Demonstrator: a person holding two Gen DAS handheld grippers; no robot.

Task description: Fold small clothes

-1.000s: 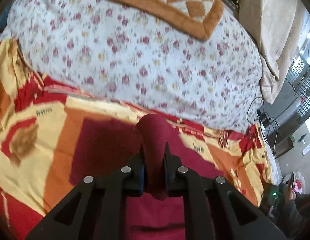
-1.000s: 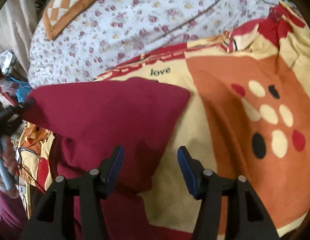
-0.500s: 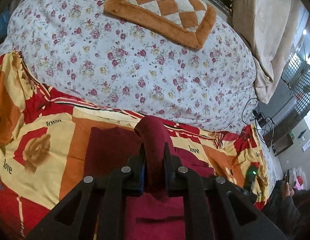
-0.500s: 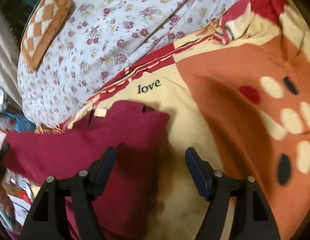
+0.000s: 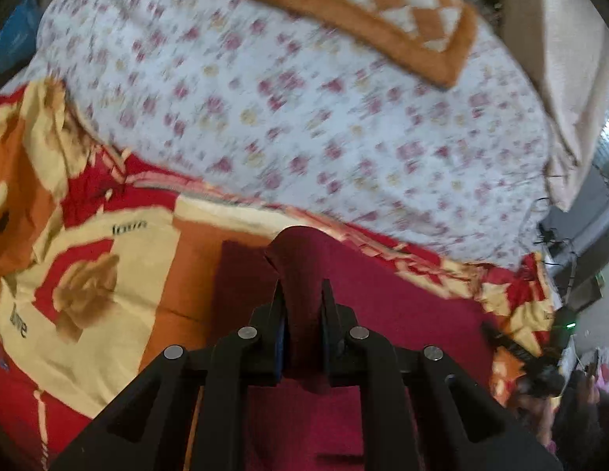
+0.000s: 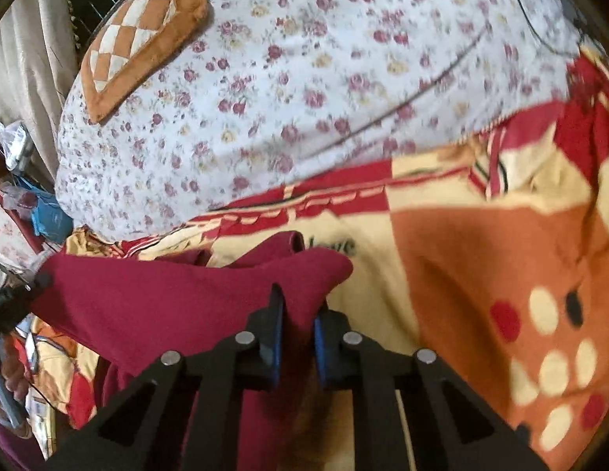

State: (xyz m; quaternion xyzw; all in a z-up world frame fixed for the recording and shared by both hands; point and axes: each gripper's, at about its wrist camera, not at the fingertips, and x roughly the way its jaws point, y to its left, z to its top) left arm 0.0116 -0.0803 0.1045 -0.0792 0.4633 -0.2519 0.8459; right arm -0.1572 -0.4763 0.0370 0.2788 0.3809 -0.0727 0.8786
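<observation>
A dark red garment [image 5: 387, 306] lies on the patterned blanket [image 5: 108, 267] in the left wrist view. My left gripper [image 5: 302, 294] is shut on a bunched corner of it, which sticks up between the fingers. In the right wrist view my right gripper [image 6: 298, 306] is shut on another corner of the same red garment [image 6: 179, 298]. The cloth stretches from it to the left, where the other gripper's tip [image 6: 14, 302] holds it.
A floral quilt [image 5: 304, 110] lies beyond the blanket, with an orange checked cushion [image 5: 375, 11] on it. A beige curtain [image 5: 555, 59] hangs at the right. A cable [image 6: 540, 4] runs over the quilt. Clutter sits at the bed's edge [image 6: 26, 204].
My right gripper was open over the red cloth and has shut on its corner. My left gripper has kept its hold and moved a little.
</observation>
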